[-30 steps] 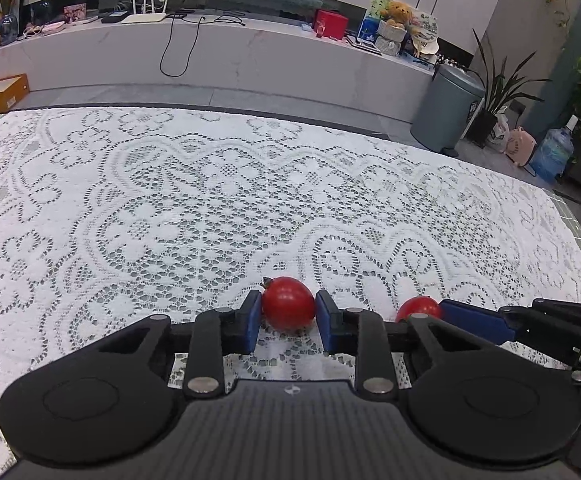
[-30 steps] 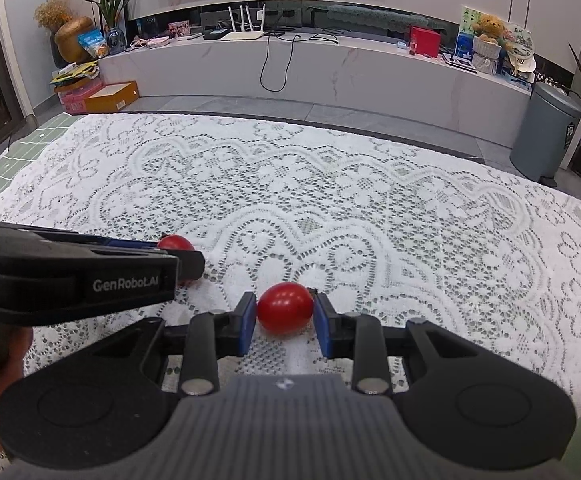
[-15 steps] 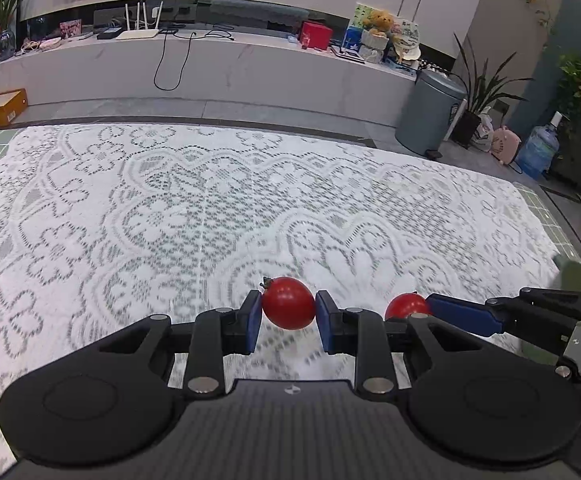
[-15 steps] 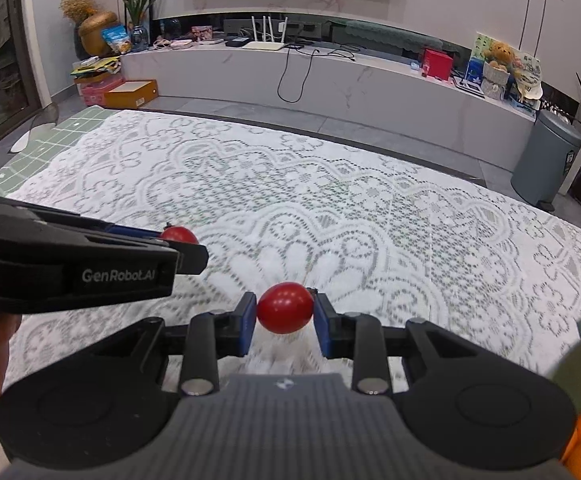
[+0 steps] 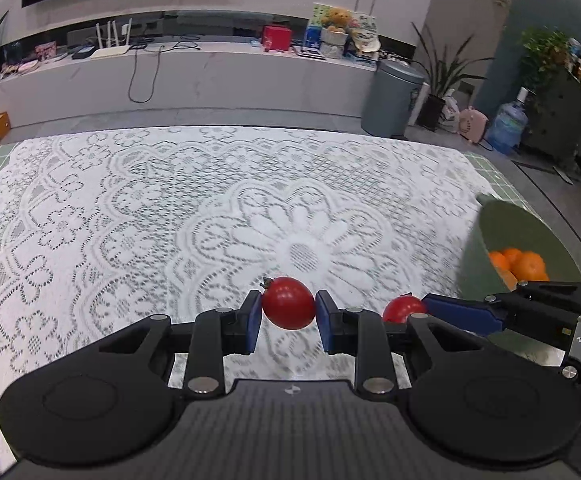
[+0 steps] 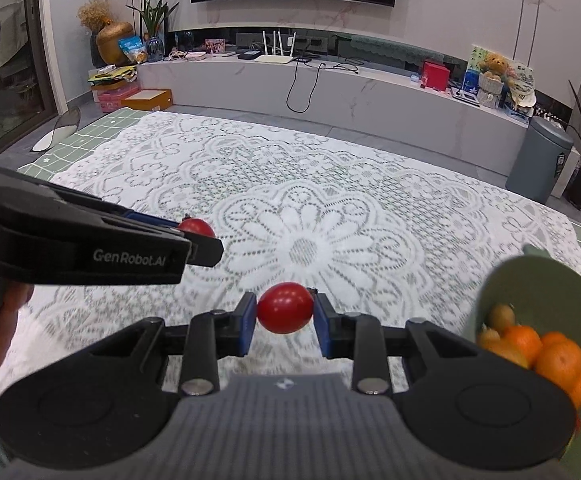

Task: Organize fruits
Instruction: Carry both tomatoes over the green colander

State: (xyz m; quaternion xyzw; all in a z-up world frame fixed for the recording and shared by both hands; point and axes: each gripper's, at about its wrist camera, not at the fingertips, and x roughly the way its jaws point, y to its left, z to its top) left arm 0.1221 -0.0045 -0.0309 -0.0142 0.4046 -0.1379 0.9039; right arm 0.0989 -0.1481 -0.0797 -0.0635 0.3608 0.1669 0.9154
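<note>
A red cherry tomato (image 5: 288,303) was clamped between the blue pads of the left gripper (image 5: 288,316), above the lace tablecloth (image 5: 170,208). A second cherry tomato (image 6: 285,308) was pinched by the right gripper (image 6: 285,320), near the green bowl (image 6: 538,280) of oranges (image 6: 550,354).

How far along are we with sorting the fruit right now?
Done: oranges already sit in the green bowl.
In hand: the left gripper and right gripper each clamp a red tomato, lifted above the lace cloth.
Left: neither tomato is placed yet.
</note>
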